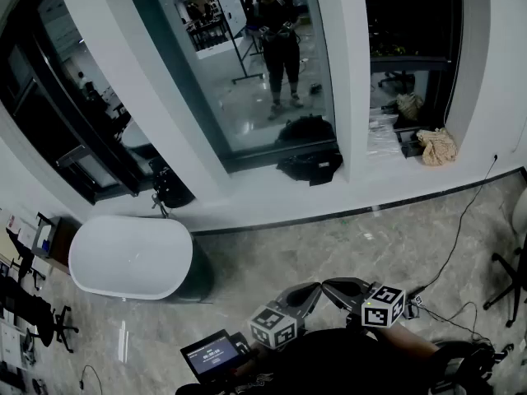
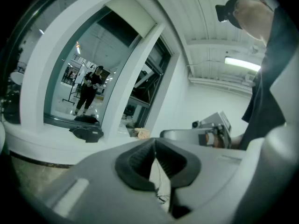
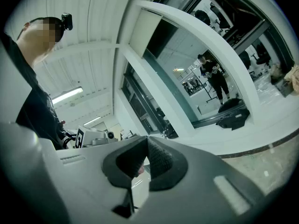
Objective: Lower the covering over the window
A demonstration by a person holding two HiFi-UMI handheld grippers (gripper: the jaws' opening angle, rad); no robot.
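Observation:
The window is a tall dark pane between white pillars, and the person with both grippers shows mirrored in it. At its top a pale covering hangs only a short way down; the right gripper view shows this covering too. In the head view both grippers are held low, close to the body and well back from the window. My left gripper and right gripper point towards each other, tips nearly meeting. The left gripper is shut with nothing between its pads. The right gripper is shut and empty as well.
A white oval tub stands on the floor at the left. A black bag lies on the sill and a beige bag further right. Cables cross the floor at right. Office chairs stand at the left edge.

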